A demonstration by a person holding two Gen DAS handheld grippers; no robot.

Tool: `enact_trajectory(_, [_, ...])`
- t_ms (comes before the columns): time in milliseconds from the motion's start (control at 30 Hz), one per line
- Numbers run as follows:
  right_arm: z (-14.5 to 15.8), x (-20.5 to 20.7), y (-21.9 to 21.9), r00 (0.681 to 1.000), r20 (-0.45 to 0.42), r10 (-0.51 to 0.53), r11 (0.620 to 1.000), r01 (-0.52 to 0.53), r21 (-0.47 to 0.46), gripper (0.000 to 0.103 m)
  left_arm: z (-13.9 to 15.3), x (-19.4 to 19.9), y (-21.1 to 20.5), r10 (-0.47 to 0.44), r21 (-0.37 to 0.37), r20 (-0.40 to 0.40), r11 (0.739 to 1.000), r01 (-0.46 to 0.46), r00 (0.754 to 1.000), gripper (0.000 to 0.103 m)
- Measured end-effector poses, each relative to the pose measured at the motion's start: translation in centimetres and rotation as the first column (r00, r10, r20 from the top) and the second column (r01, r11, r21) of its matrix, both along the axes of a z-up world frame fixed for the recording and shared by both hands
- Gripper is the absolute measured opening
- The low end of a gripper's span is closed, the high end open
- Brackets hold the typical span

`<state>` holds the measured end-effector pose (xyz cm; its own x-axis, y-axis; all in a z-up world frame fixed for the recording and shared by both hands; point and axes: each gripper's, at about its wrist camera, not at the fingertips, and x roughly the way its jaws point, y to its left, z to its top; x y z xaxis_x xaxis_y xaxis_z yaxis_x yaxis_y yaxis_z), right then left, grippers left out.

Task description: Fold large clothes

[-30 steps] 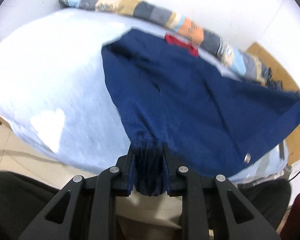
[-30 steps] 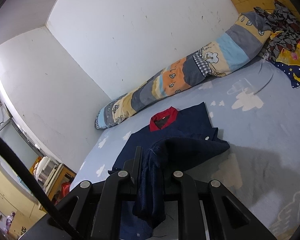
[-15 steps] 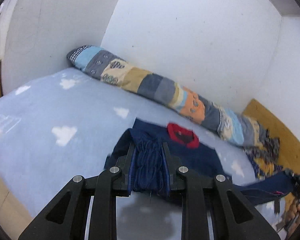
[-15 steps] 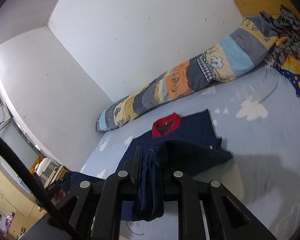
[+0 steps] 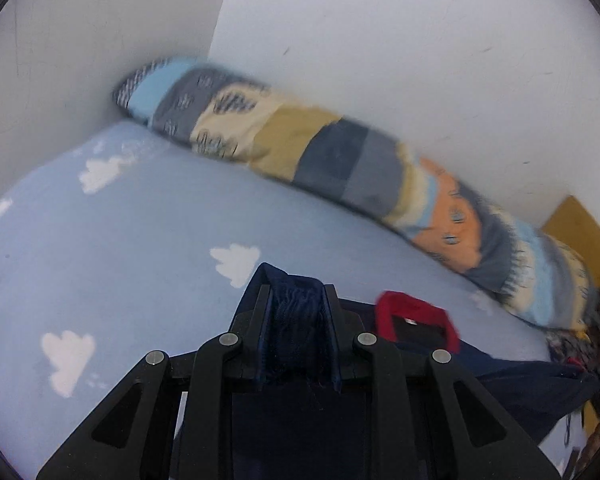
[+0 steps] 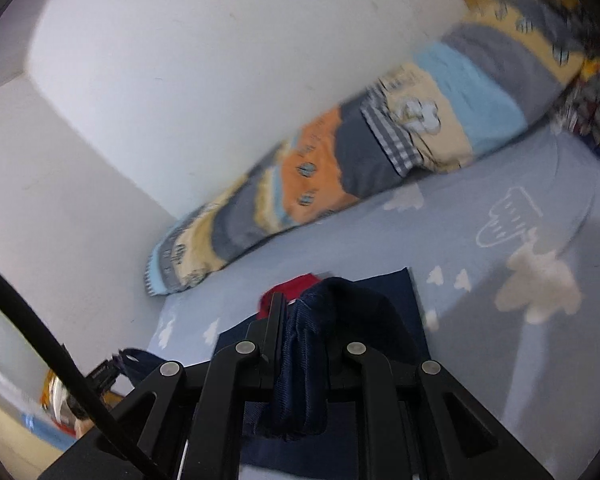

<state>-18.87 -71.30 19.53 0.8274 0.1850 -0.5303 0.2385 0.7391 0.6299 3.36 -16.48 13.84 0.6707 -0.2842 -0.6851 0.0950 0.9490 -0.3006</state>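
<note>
Left gripper (image 5: 296, 300) is clamped on a bunched wad of the navy shirt (image 5: 296, 328), cloth fills the gap betw the jaws, narrow opening. Right gripper (image 6: 304, 320) likewise pinches a thick fold of the same shirt (image 6: 300, 360), jaws nearly closed on the fabric, a flap hangs down below them. Rest of shirt lies on the bed (image 5: 120, 260), light blue sheet w/ white cloud print; red collar (image 5: 416, 308) faces the far wall, just right of the left gripper in left view, and peeks out behind the right gripper's left finger in right view (image 6: 296, 284). Flat navy panel spreads to the right of the right gripper on the sheet. In left view a stretch of shirt runs off toward lower right edge. Long patchwork bolster (image 5: 340, 160) lies along the wall, well apart from shirt. Crumpled patterned cloth (image 6: 588, 92) at the bolster's far end, blurred. No containers in view. Black cable (image 6: 40, 340) crosses lower left of right view. Both views motion-blurred.
</note>
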Motion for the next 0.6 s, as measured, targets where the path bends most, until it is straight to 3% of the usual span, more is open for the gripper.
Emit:
enact_trajectory(167, [-7.2, 8.9, -2.9, 0.986, -0.157, -0.049, 0.997, 0.057, 0.052, 0.021, -7.6, 7.3, -2.9, 0.024, 0.095, -0.141, 0.995, -0.011, 0.990, 0.026])
enact_trajectory(200, [-9.3, 10.5, -3.7, 0.979, -0.197, -0.062, 0.993, 0.080, 0.087, 0.039, -9.0, 8.4, -3.2, 0.033, 0.110, -0.168, 0.994, -0.015, 0.985, 0.031])
enact_trajectory(233, [-10.9, 11.5, -4.3, 0.973, -0.221, -0.067, 0.988, 0.096, 0.120, 0.063, -9.9, 9.2, -3.3, 0.037, 0.107, -0.187, 0.994, -0.018, 0.982, 0.051])
enact_trajectory(267, [-12.1, 12.2, -4.9, 0.967, -0.241, -0.076, 0.984, 0.112, 0.139, 0.070, -10.7, 10.3, -3.0, 0.040, 0.086, -0.216, 0.996, -0.022, 0.975, 0.074])
enact_trajectory(333, [-14.0, 12.7, -6.4, 0.957, -0.269, -0.109, 0.971, 0.160, 0.178, 0.072, -10.8, 11.6, -1.7, 0.089, 0.032, -0.207, 0.996, -0.084, 0.974, 0.077])
enact_trajectory(433, [-14.9, 12.0, -7.9, 0.968, -0.228, -0.107, 0.950, 0.168, 0.265, 0.072, -10.0, 12.6, 0.7, 0.094, -0.052, -0.209, 0.993, -0.107, 0.973, 0.077])
enact_trajectory(600, [-10.7, 8.4, -6.8, 0.990, -0.087, -0.113, 0.988, 0.121, 0.092, 0.072, -7.5, 9.7, 1.0, 0.035, -0.045, -0.105, 0.998, -0.040, 0.994, 0.077])
